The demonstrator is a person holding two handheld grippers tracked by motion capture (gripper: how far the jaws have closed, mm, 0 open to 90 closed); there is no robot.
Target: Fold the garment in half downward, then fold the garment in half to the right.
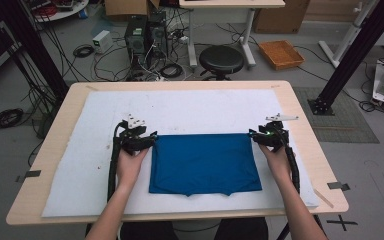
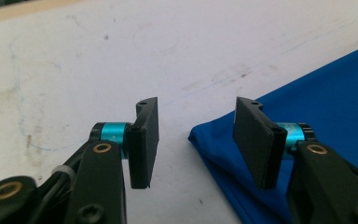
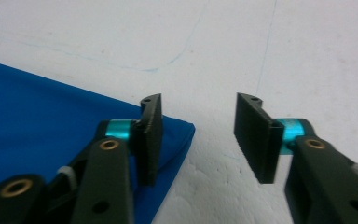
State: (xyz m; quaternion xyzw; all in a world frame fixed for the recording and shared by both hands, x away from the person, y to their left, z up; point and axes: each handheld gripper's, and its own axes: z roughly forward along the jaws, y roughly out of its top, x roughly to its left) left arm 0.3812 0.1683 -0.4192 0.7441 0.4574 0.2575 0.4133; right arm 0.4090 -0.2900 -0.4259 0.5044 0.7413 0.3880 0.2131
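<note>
Blue cloth (image 1: 205, 162) flat on white mat (image 1: 80, 170)

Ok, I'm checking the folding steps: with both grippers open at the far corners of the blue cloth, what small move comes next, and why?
Probably lift both grippers clear. The blue cloth lies flat, folded into a rectangle on the white mat, and the left gripper and right gripper stand open beside its far corners, nothing between their fingers.

Lab: floor cables (image 1: 87, 50), computer towers (image 1: 145, 32), black rig frames (image 1: 352, 55), stool (image 1: 221, 60)
</note>
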